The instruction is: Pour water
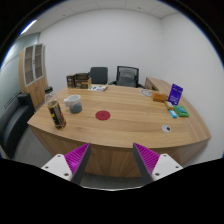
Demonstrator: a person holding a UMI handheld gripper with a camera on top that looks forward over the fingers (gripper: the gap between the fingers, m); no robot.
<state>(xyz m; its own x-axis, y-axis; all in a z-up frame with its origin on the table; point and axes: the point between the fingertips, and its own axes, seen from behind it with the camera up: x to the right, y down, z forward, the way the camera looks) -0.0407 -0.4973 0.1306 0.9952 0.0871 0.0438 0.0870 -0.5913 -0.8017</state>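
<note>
- The tongs (112,162) stand wide apart with nothing between them, their two fingers bearing magenta pads (78,156), raised above the near edge of the desk.
- The large light-wood desk (130,125) with rounded ends fills the middle of the room, well ahead of the fingers.
- At the desk's left end stands a tall dark cylindrical container with a pale patterned label (57,116), upright, close to the desk edge.
- Just beside it, further back, sits a squat translucent grey-white cup or jar (73,104); whether it holds water cannot be told.
- A small flat round dark-red coaster (101,115) lies near the desk's middle, apart from both vessels.
- Toward the right end are a purple upright box (176,94) and a small green item (182,113).
- Two black office chairs (126,76) stand behind the desk, and a pale wooden cabinet (34,70) stands by the left wall.
</note>
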